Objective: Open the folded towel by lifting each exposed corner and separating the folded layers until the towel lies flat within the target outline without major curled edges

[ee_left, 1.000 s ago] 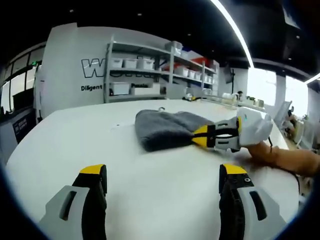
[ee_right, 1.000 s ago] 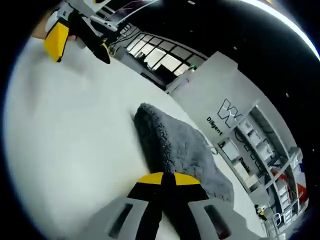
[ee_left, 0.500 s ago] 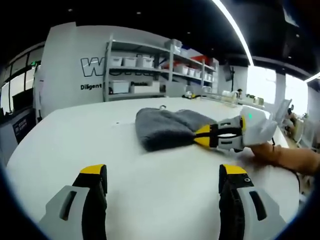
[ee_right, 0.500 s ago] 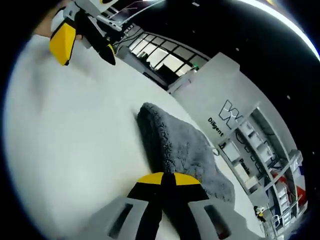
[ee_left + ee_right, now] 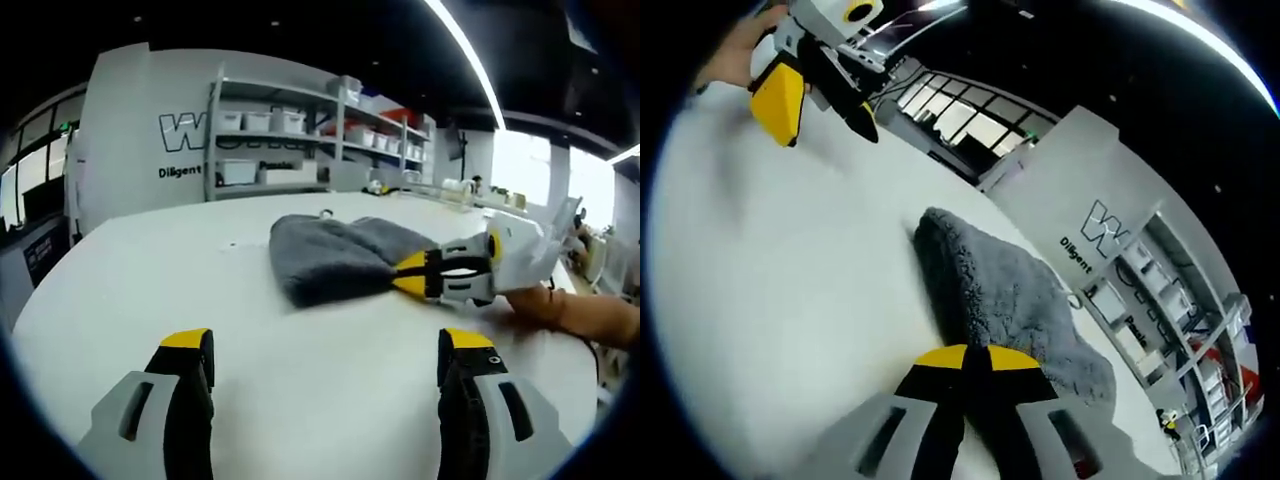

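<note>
- The grey towel [image 5: 330, 255] lies folded on the white table [image 5: 150, 290], the right gripper [image 5: 408, 274] pinched shut at its near corner.
- The left gripper [image 5: 325, 365] hangs wide open (well short of the towel).
- Best lift that corner slowly, taking only the top layer.

Both views low over the table [image 5: 130, 290], from opposite sides of the shared towel [image 5: 325, 255]

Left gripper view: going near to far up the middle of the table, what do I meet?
Left gripper, jaws apart → bare white table → folded grey towel, with the right gripper closed at its near corner → shelving unit with bins by the far wall.
</note>
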### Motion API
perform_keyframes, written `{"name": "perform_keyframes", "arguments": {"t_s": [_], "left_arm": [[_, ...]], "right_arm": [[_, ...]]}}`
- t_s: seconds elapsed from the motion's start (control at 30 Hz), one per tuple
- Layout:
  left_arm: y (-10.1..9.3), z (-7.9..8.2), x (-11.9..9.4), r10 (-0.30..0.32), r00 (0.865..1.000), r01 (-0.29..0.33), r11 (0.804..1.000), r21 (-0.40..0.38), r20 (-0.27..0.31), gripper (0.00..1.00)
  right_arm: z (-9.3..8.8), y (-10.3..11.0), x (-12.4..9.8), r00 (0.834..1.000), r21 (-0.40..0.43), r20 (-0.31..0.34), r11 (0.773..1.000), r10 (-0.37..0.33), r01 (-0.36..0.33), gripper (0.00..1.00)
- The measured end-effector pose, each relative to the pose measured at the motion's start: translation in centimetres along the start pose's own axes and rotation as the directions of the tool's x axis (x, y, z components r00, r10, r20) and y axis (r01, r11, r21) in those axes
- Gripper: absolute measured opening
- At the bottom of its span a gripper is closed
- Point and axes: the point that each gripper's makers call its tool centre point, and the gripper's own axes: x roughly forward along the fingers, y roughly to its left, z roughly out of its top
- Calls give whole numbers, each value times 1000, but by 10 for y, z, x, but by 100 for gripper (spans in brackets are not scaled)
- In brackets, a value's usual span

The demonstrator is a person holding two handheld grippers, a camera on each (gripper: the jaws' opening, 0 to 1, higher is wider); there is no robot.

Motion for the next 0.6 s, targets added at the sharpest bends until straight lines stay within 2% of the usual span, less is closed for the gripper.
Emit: {"name": "perform_keyframes", "arguments": {"t_s": [0.3, 0.6], "left_arm": [[0, 0, 0, -4, 1000, 4, 1000, -2, -1, 91], [0, 0, 0, -10, 1000, 10, 1000, -2, -1, 91]], "right_arm": [[1, 4, -9, 1000, -14, 8, 1000, 21, -20, 0], [4, 8, -15, 999, 8, 13, 999, 46, -46, 0]]}}
